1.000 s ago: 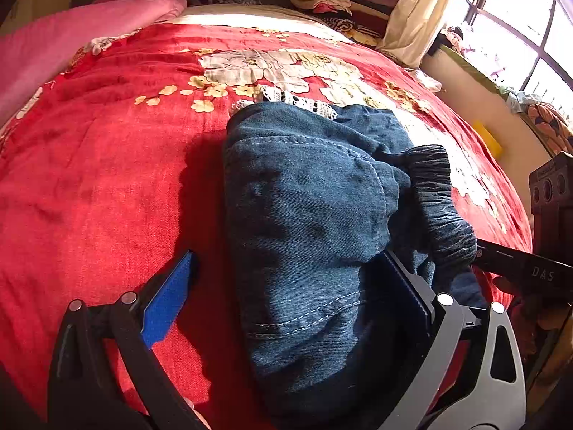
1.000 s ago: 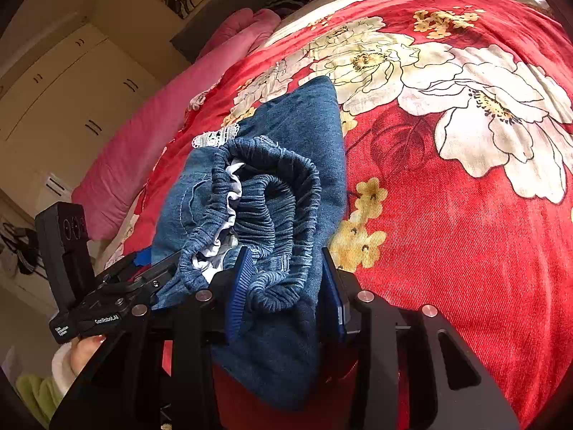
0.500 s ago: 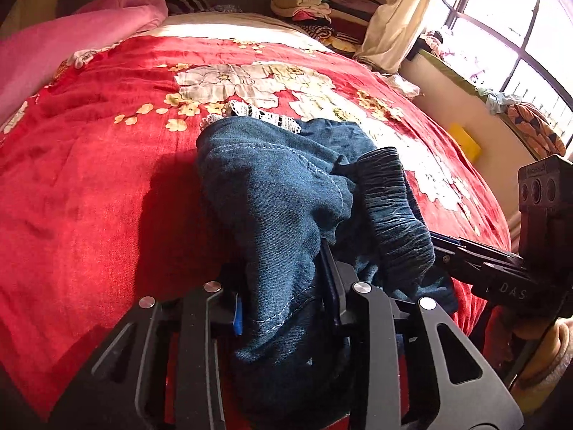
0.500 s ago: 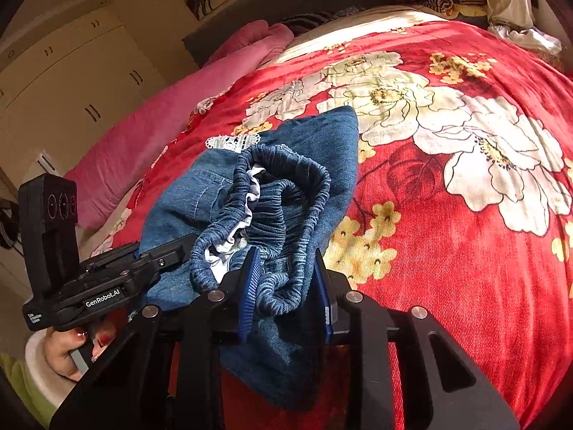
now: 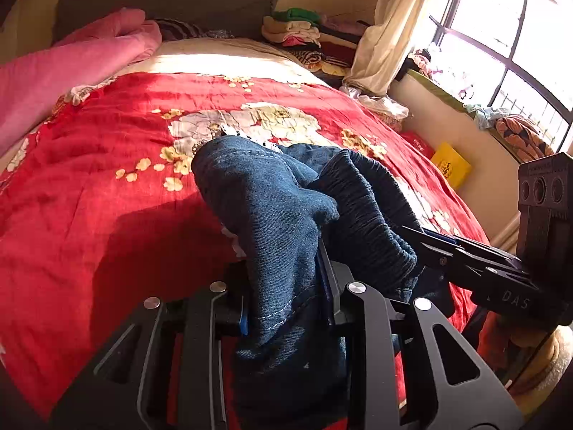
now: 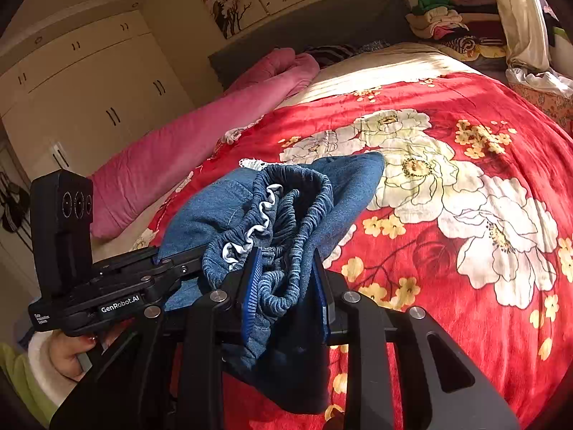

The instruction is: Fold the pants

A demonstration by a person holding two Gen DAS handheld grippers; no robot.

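Hanging between two grippers, the denim pants sit above the near part of a red floral bedspread. Bare cover stretches toward the pink quilt and the far headboard. Their bunched length runs away from the cameras, elastic waistband nearest. The left gripper is closing on a denim fold; the right gripper clamps the waistband. Compared with a second ago, the left jaws have narrowed from wide apart, and the bundle has risen off the bed.
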